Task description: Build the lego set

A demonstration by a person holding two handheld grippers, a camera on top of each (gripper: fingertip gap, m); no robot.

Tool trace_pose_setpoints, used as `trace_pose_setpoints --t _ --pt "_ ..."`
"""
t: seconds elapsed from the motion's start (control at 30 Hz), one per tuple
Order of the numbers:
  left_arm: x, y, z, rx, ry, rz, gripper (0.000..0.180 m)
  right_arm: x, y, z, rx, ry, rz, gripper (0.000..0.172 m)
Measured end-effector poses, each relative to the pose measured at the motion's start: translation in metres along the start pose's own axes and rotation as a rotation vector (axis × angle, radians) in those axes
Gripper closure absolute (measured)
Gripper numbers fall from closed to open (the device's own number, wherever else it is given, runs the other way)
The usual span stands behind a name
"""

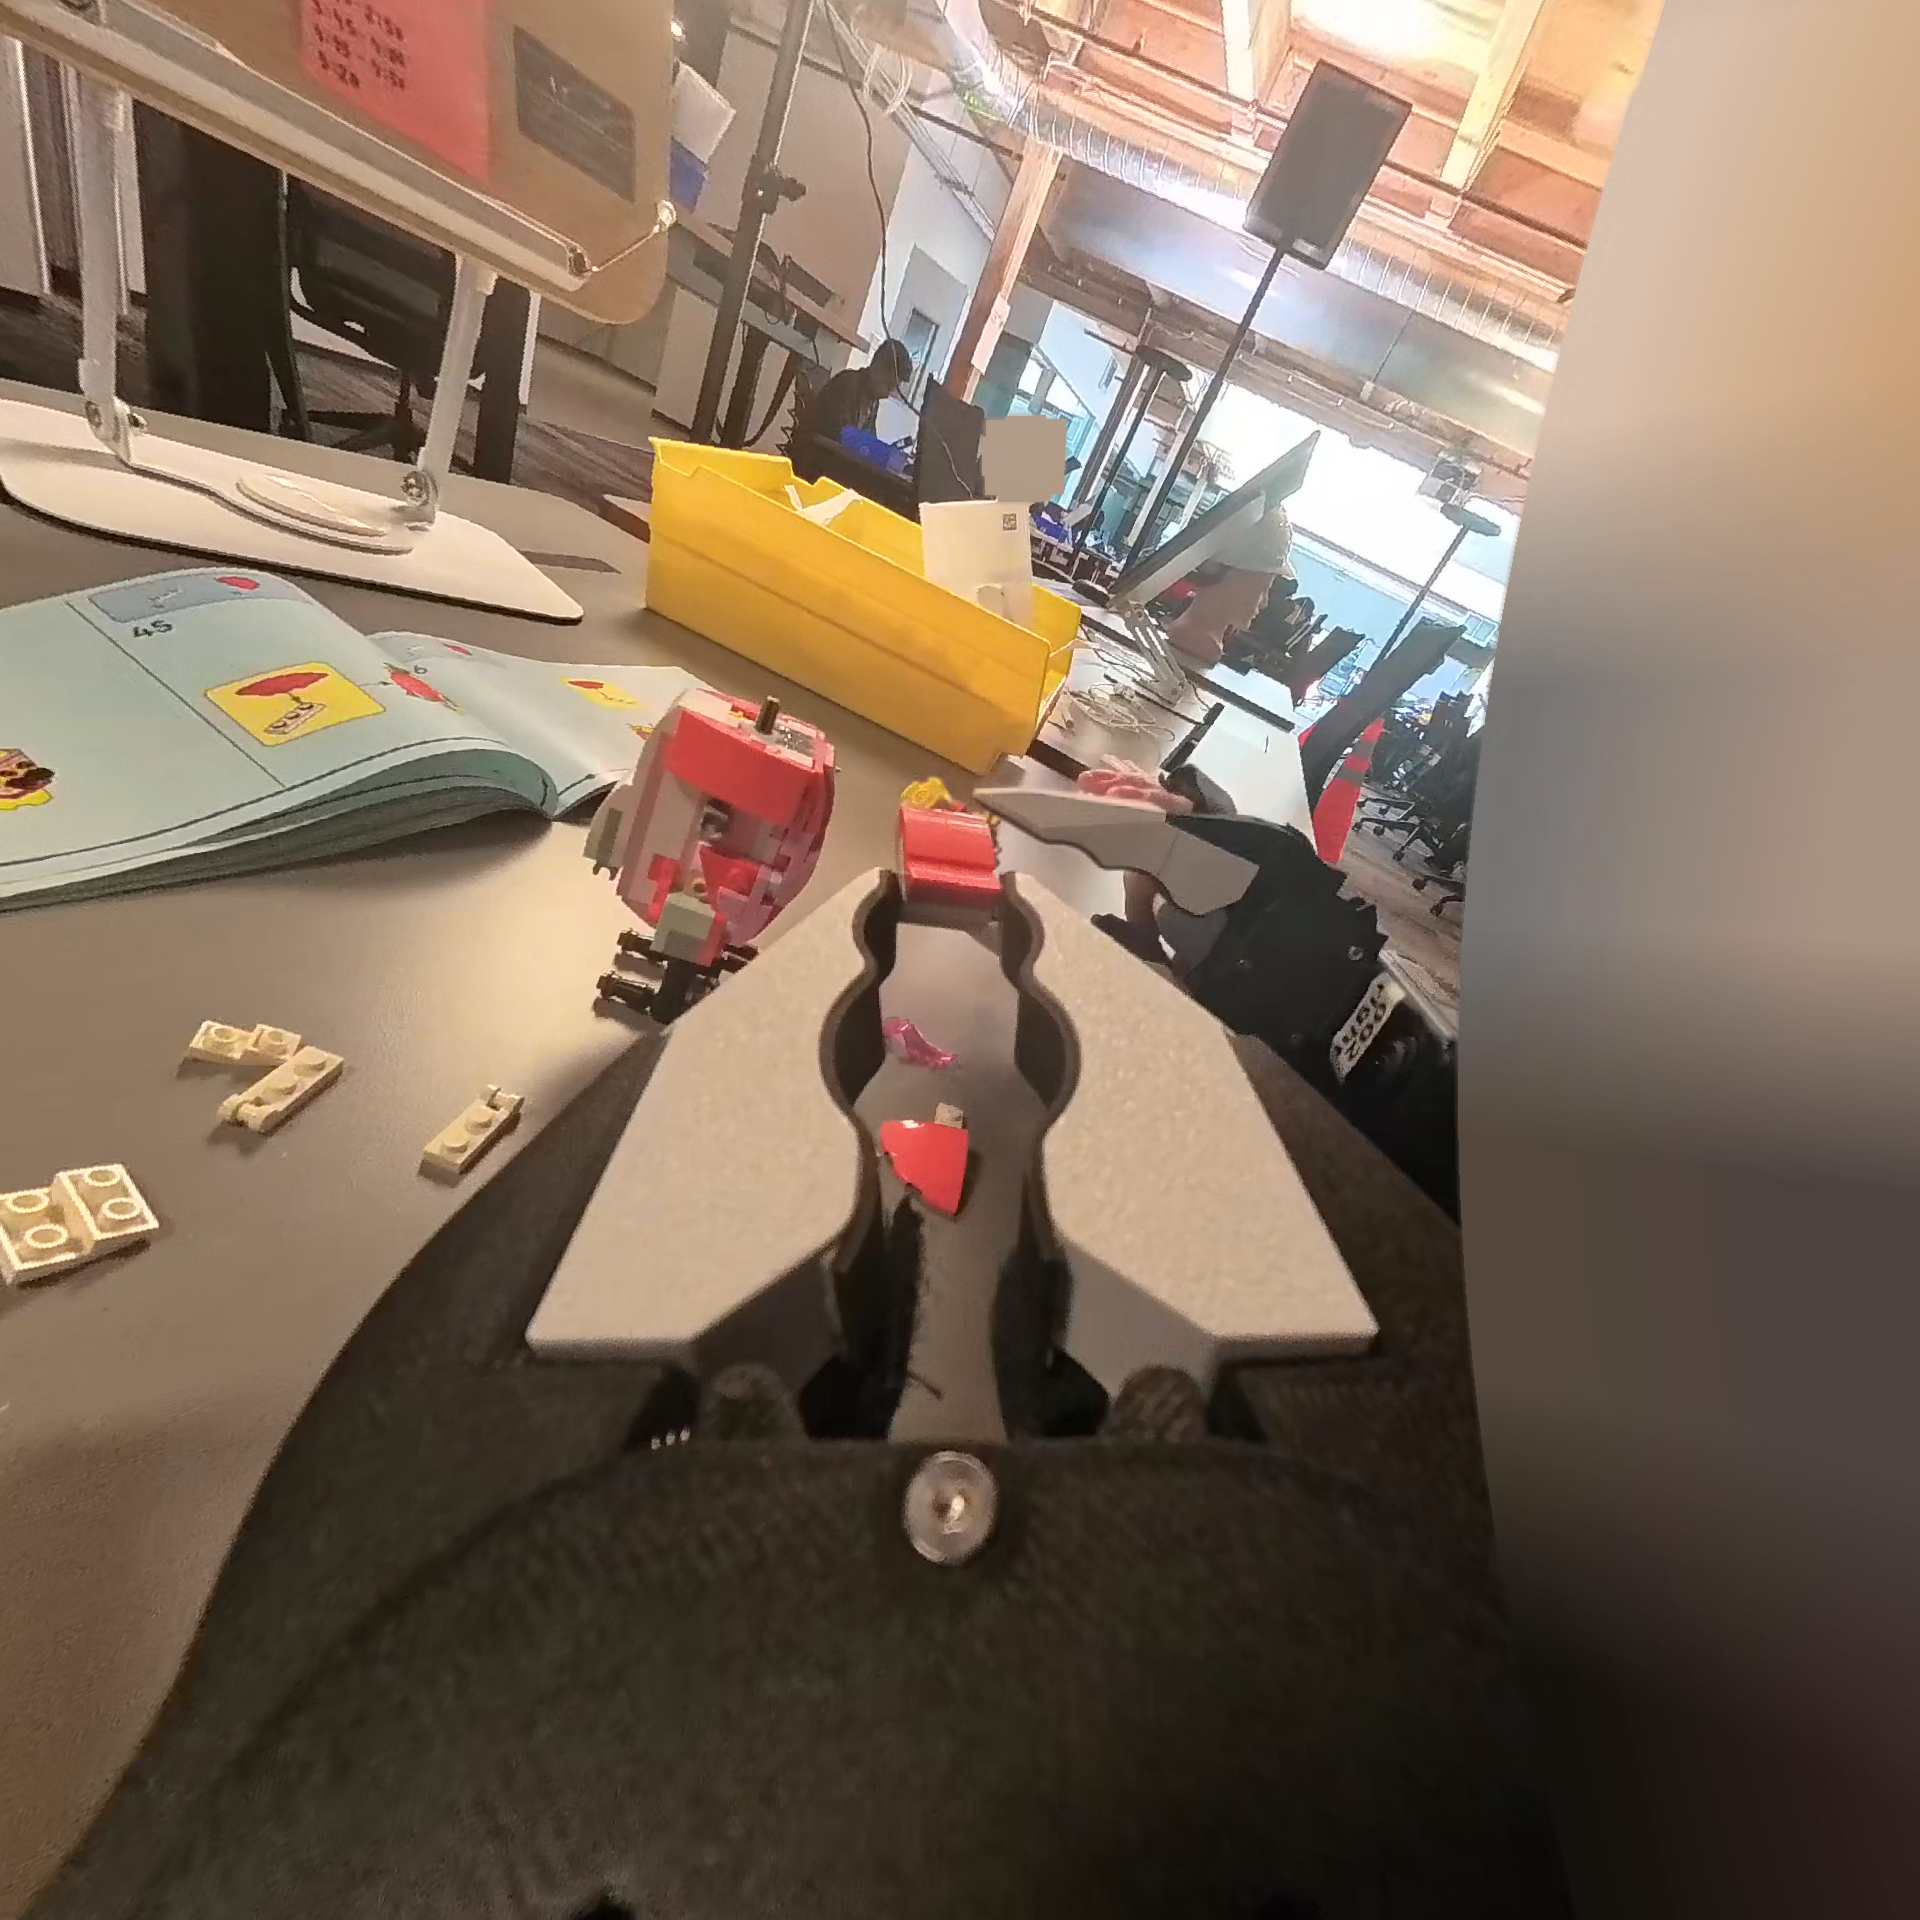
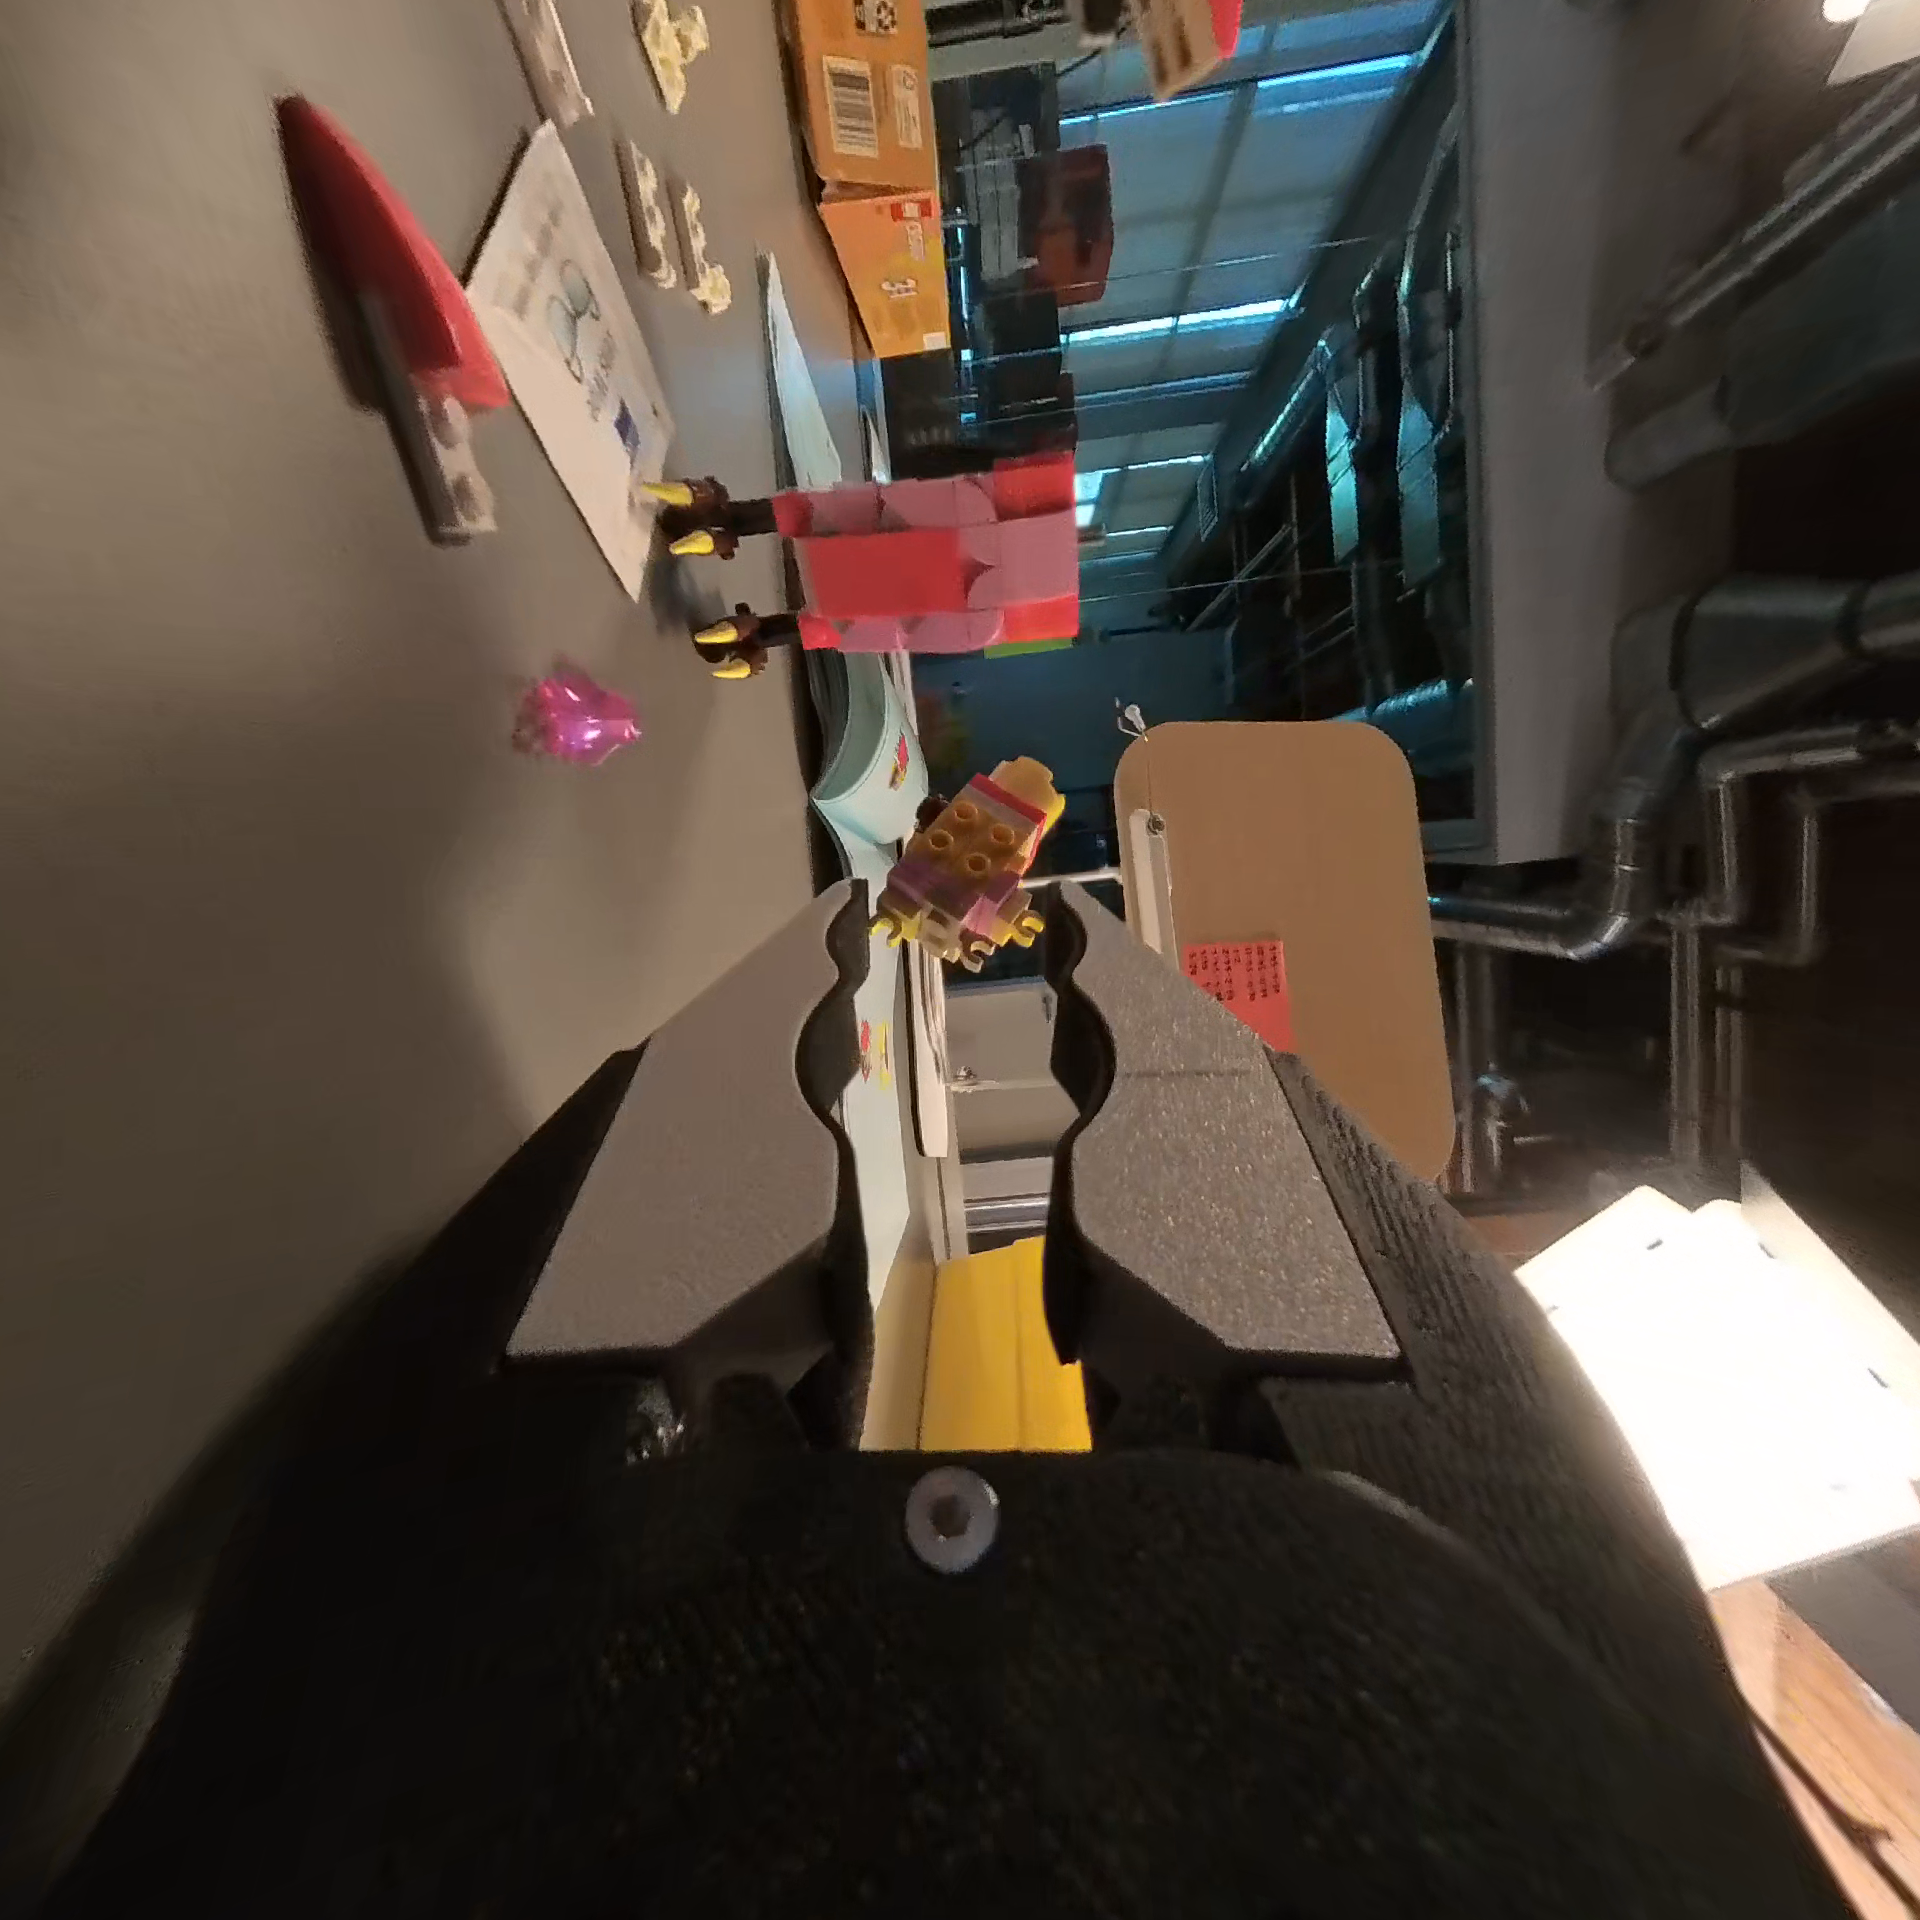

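A grey table top (image 1: pixel 312 987) is seen in the foreground of a large open workspace. Exposed timber beams and ceiling boards (image 1: pixel 1351 62) are lit warmly from above. A dark panel on a slender black stand (image 1: pixel 1325 166) is placed mid-room, and a black tripod pole (image 1: pixel 764 208) stands further left. Bright daylight is admitted through a wide opening (image 1: pixel 1351 488) at the far end, where office chairs (image 1: pixel 1444 790) are gathered. In the right wrist view, metal ducts and pipes (image 2: pixel 1714 644) are shown beside blue-tinted glazing (image 2: pixel 1195 260).
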State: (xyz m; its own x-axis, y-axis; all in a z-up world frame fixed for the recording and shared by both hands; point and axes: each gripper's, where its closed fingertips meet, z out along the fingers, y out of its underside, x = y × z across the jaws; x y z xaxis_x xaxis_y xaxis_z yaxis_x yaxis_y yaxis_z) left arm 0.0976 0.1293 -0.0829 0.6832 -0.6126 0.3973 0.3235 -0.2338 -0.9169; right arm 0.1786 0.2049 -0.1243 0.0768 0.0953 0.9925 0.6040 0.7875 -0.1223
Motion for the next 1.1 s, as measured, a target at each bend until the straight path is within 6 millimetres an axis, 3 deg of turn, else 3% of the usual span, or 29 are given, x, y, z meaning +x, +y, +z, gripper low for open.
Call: trace_pose_setpoints --t 0.67,0.73,0.83,0.9,1.0,1.1 --pt "0.005 0.002 0.002 -0.011 0.022 0.02 0.163 0.002 -0.001 0.001 -0.009 0.018 -0.009 0.14" --pt "0.004 0.001 0.001 -0.006 0.022 0.014 0.163 0.009 0.002 0.001 -0.007 0.031 0.097 0.14" --pt "0.004 0.001 0.001 -0.007 0.023 0.014 0.163 0.026 0.004 -0.004 0.068 0.014 0.469 0.14" --pt "0.005 0.001 0.001 -0.009 0.022 0.017 0.163 0.038 0.017 -0.007 0.082 0.037 0.63 0.14" --pt "0.004 0.002 0.002 -0.01 0.021 0.016 0.163 0.046 0.037 -0.01 0.052 0.078 0.728 0.14" --pt "0.004 0.001 0.001 -0.007 0.022 0.01 0.163 0.053 0.043 -0.012 0.058 0.114 0.77 0.14"
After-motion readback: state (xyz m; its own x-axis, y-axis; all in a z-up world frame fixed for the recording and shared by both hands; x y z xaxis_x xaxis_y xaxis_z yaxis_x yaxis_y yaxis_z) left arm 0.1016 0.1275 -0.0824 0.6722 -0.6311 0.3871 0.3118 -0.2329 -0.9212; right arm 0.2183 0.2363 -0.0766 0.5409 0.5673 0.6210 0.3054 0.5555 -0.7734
